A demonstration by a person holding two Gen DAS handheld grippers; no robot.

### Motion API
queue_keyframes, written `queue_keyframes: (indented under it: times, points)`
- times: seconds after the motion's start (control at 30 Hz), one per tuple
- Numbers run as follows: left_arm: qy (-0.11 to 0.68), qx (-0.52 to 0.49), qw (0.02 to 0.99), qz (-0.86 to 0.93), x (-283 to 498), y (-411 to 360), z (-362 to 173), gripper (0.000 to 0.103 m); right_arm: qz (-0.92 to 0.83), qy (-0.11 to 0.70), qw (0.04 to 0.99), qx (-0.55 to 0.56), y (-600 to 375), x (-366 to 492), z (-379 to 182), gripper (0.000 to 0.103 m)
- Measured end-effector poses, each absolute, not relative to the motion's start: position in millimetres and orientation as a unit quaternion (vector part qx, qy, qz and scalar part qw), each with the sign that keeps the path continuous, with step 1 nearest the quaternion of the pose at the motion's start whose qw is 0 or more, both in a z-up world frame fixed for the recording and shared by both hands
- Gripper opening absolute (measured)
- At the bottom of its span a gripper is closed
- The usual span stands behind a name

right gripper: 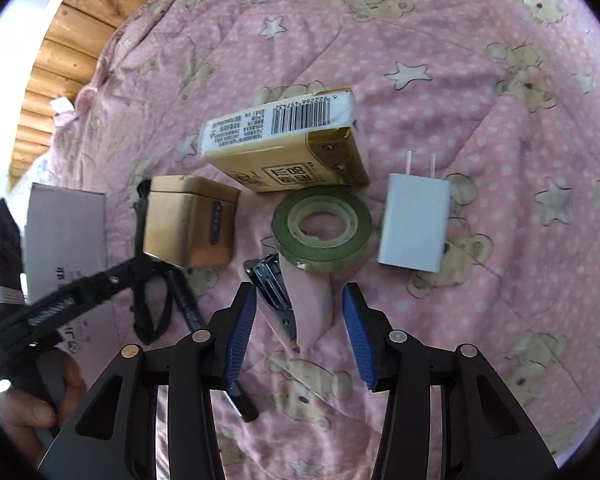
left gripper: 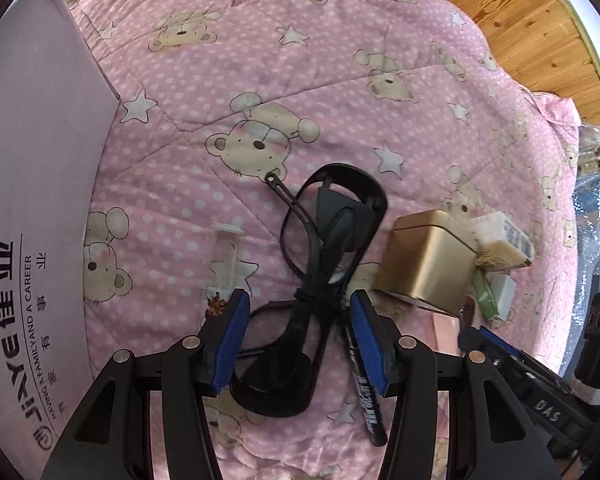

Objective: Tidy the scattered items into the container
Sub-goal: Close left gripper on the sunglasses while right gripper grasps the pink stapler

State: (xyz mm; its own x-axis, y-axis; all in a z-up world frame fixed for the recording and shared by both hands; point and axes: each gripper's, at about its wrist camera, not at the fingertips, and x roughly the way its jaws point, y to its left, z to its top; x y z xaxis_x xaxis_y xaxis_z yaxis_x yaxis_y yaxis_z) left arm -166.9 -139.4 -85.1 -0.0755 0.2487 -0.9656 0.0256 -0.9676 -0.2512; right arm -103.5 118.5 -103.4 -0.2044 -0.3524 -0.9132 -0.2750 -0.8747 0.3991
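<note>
Glasses (left gripper: 320, 276) between spread left fingers (left gripper: 236, 336); stapler (right gripper: 296, 300) between right fingers (right gripper: 240, 336).

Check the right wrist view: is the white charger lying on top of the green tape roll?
No, the white charger lies on the quilt beside the green tape roll.

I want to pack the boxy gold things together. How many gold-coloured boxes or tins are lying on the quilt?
2. The gold tin lies left of the green tape roll; the barcoded gold box lies just behind that roll. Others may be hidden.

A pink quilt (left gripper: 340, 80) printed with cartoon bears and white stars covers the bed. Beyond its edge runs knotty wooden panelling (left gripper: 540, 28), with crinkled bubble wrap (left gripper: 596, 216) alongside.
</note>
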Motion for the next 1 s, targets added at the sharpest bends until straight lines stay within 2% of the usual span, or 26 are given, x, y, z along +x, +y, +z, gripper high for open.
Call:
queue_keyframes:
  times: [0.03, 0.07, 0.13, 0.27, 0.3, 0.33, 0.43, 0.57, 0.6, 0.63, 0.67, 0.8, 0.83, 0.87, 1.0]
  points:
    - [-0.102, -0.677, 0.076, 0.724, -166.6, -140.3, -87.1, 0.053, -0.736, -0.248, 0.029, 0.629, 118.3, -104.9, -104.0, 0.041]
    - [-0.103, -0.679, 0.075, 0.723, -166.2, -141.1, -89.1, 0.053, -0.737, -0.246, 0.031, 0.629, 117.7, -106.2, -104.3, 0.025]
    - [-0.103, -0.681, 0.075, 0.721, -164.7, -141.4, -90.2, 0.052, -0.740, -0.229, 0.039, 0.631, 110.9, -108.9, -99.7, 0.021]
    - [-0.101, -0.682, 0.075, 0.720, -162.9, -140.7, -92.0, 0.053, -0.750, -0.196, 0.074, 0.627, 92.0, -107.5, -87.3, 0.022]
    - [-0.102, -0.682, 0.075, 0.720, -163.0, -140.6, -92.8, 0.053, -0.751, -0.190, 0.067, 0.629, 91.6, -107.0, -89.1, 0.025]
    - [-0.102, -0.683, 0.075, 0.720, -163.0, -140.7, -93.6, 0.053, -0.747, -0.199, 0.062, 0.631, 94.2, -107.2, -93.3, 0.031]
    - [-0.100, -0.681, 0.076, 0.721, -163.1, -140.4, -94.6, 0.052, -0.738, -0.230, 0.056, 0.632, 101.4, -109.5, -102.8, 0.031]
    - [-0.100, -0.680, 0.077, 0.722, -163.9, -141.2, -95.2, 0.053, -0.731, -0.257, 0.057, 0.630, 104.6, -116.1, -113.6, 0.041]
    - [-0.100, -0.680, 0.077, 0.722, -164.2, -141.4, -95.2, 0.053, -0.732, -0.254, 0.060, 0.630, 102.9, -115.4, -112.9, 0.041]
    - [-0.100, -0.681, 0.077, 0.722, -164.4, -141.8, -95.0, 0.053, -0.736, -0.243, 0.065, 0.629, 97.4, -117.6, -108.3, 0.030]
    - [-0.102, -0.681, 0.077, 0.721, -164.6, -142.9, -95.3, 0.052, -0.744, -0.227, 0.065, 0.626, 91.5, -117.5, -102.2, 0.029]
    - [-0.109, -0.682, 0.077, 0.720, -166.1, -145.9, -96.2, 0.053, -0.760, -0.192, 0.100, 0.613, 66.9, -116.7, -81.9, 0.030]
    - [-0.109, -0.681, 0.077, 0.720, -166.2, -146.4, -96.9, 0.053, -0.760, -0.181, 0.096, 0.617, 62.9, -116.9, -84.4, 0.031]
    - [-0.108, -0.680, 0.077, 0.721, -167.2, -146.1, -98.0, 0.053, -0.760, -0.171, 0.091, 0.620, 59.4, -116.9, -87.0, 0.037]
    - [-0.108, -0.676, 0.078, 0.725, -167.2, -145.3, -97.8, 0.052, -0.748, -0.180, 0.087, 0.633, 59.5, -116.5, -100.6, 0.035]
